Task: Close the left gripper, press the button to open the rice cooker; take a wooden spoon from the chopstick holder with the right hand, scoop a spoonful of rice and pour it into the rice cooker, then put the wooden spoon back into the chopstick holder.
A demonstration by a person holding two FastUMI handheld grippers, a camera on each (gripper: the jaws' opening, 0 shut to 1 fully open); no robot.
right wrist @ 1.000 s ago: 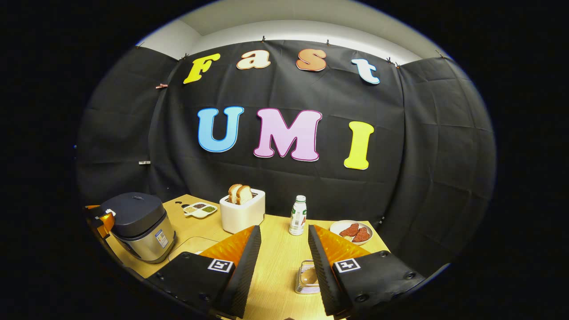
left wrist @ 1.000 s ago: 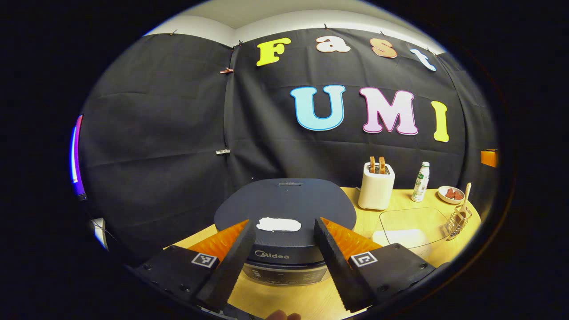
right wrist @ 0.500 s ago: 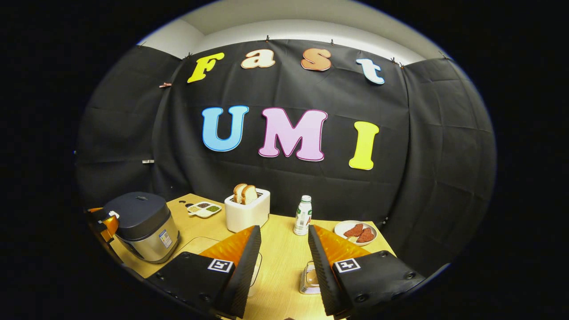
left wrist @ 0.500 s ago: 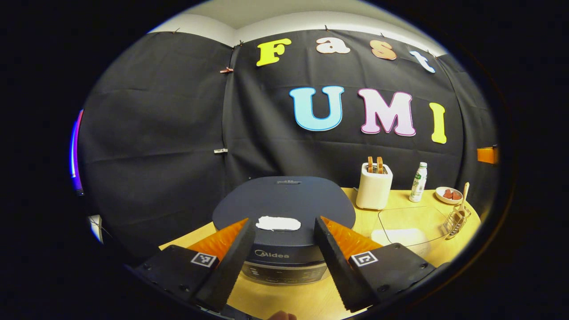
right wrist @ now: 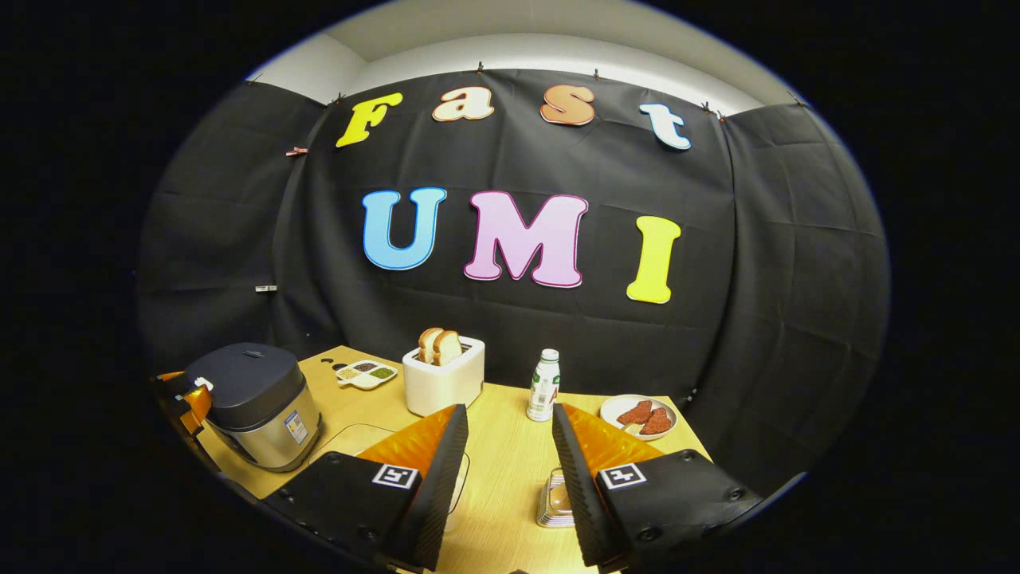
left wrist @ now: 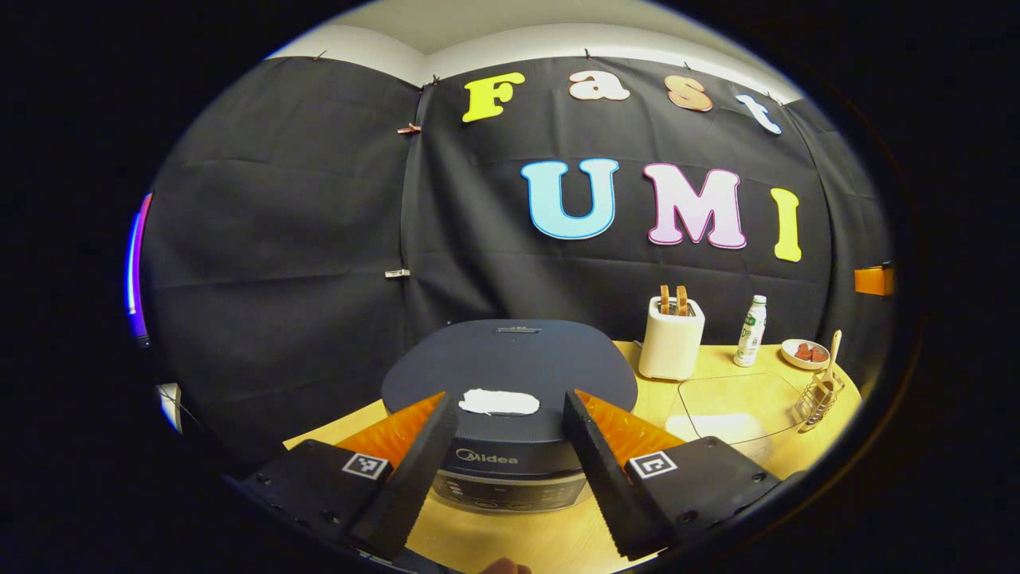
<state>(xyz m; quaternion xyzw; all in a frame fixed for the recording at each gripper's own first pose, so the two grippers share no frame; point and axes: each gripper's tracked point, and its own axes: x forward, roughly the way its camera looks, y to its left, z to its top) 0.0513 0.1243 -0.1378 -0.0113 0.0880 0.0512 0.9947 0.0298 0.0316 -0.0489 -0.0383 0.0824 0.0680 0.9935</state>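
In the left gripper view, the left tool (left wrist: 510,414) is seen with its fingers spread apart just in front of the closed rice cooker (left wrist: 510,375), whose white button (left wrist: 500,402) lies between the fingertips, while the wooden spoon (left wrist: 831,355) is seen standing in the chopstick holder (left wrist: 817,395) well off to the right. In the right gripper view, the right tool (right wrist: 510,422) is held open and empty above the yellow tabletop (right wrist: 502,462). Farther back a toaster (right wrist: 443,381), a bottle (right wrist: 544,386) and a plate (right wrist: 637,414) are set before the black cloth wall.
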